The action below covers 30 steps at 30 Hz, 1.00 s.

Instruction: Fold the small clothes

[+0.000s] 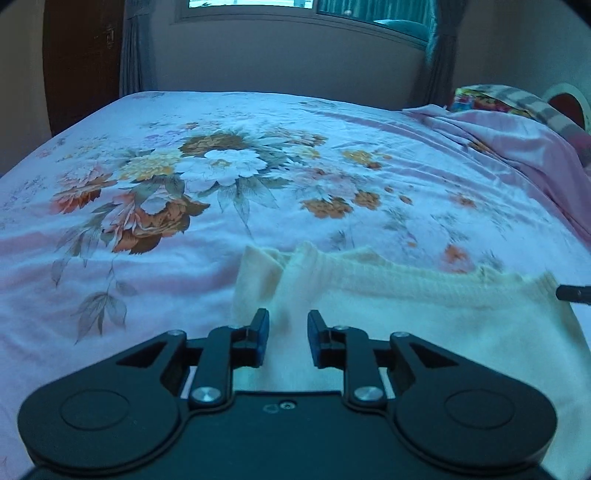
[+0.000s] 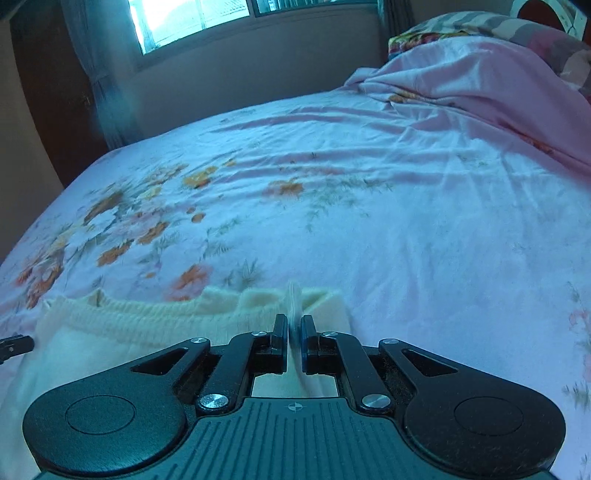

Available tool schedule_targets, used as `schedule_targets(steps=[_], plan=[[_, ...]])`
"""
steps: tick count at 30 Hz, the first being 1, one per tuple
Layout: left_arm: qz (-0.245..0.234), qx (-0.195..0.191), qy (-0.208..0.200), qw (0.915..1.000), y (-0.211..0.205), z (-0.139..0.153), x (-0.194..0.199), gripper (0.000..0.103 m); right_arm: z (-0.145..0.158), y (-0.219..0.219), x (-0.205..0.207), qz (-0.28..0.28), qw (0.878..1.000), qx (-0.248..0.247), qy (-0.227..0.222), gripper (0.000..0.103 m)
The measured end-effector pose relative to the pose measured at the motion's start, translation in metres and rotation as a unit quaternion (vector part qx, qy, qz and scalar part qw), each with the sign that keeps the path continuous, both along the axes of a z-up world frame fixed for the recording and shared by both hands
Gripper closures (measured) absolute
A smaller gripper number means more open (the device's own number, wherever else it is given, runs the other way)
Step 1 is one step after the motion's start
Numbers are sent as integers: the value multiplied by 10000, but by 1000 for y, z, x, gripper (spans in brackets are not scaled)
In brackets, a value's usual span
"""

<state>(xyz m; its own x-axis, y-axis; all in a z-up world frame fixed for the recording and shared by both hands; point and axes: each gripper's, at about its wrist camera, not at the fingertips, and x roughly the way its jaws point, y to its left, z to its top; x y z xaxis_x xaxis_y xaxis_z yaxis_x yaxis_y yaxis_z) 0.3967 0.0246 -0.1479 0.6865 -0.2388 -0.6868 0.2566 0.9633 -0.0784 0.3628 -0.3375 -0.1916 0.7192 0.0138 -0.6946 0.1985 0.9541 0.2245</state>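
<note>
A small cream knitted garment (image 1: 406, 317) lies flat on the flowered bedsheet (image 1: 184, 236), its ribbed edge turned away from me. My left gripper (image 1: 288, 328) hovers at the garment's left corner; its blue pads stand a little apart, the cloth runs between them and they do not pinch it. In the right wrist view my right gripper (image 2: 294, 325) is shut on the right corner of the garment (image 2: 147, 325), and a thin fold of cloth sticks up between the pads. Each view shows the other gripper's black tip at the frame edge.
The bedsheet (image 2: 406, 221) stretches far ahead, wrinkled on the right. A pink blanket (image 2: 480, 81) and patterned pillows (image 1: 498, 99) are heaped at the far right. Beyond the bed are a wall, a window (image 2: 192, 18), curtains and a dark wooden door (image 1: 81, 62).
</note>
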Motion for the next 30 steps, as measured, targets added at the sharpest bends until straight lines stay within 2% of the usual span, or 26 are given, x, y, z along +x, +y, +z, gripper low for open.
schedule_targets(steps=[3,6,8,9,11,12,14,16,18,19,20,22,24,26,28,29,30], plan=[[-214,-18,94,9997,2,1,-24,83,4,9,-18,74,9999,-90,51,98],[-441,-131,271,9986,0,-4,-48,82,9,27,-46,421,9991,98,-10,98],[-532,-73,363,9979,-4,-14,-59,76,10,47,-64,699,9975,17,-58,98],[-501,65,359,9981,-7,-21,-61,76,5,57,-70,791,9968,-139,12,98],[-402,109,302,9987,-8,-26,-62,76,-19,67,-70,793,9948,-435,463,98],[-286,65,363,9989,-8,-23,-62,76,-25,66,-71,728,9949,-486,492,98],[-196,-115,395,9990,-6,-11,-70,79,-16,68,-79,594,9963,-463,418,97],[-301,-166,294,9990,-6,-1,-85,77,-2,73,-96,669,9973,-285,118,91],[-446,-81,248,9987,-9,0,-101,77,5,80,-116,762,9970,-158,-38,53],[-493,-49,255,9984,-9,-2,-107,77,5,83,-126,786,9967,-149,-136,49],[-515,5,322,9982,-10,-6,-112,77,4,90,-135,839,9961,-231,-169,48],[-483,62,544,9973,-10,-21,-119,77,-8,101,-143,895,9949,-461,55,48],[-433,142,454,9979,-9,-23,-127,77,-26,108,-145,911,9925,-735,340,49],[-426,155,445,9980,-9,-15,-133,77,-19,111,-150,823,9923,-871,301,49],[-438,167,445,9979,-8,-14,-137,76,-6,115,-159,779,9938,-788,-24,48],[-436,237,495,9975,-8,-18,-137,76,-7,118,-159,791,9930,-881,2,48],[-444,263,498,9974,-8,-22,-138,76,-18,122,-154,891,9906,-994,301,48]])
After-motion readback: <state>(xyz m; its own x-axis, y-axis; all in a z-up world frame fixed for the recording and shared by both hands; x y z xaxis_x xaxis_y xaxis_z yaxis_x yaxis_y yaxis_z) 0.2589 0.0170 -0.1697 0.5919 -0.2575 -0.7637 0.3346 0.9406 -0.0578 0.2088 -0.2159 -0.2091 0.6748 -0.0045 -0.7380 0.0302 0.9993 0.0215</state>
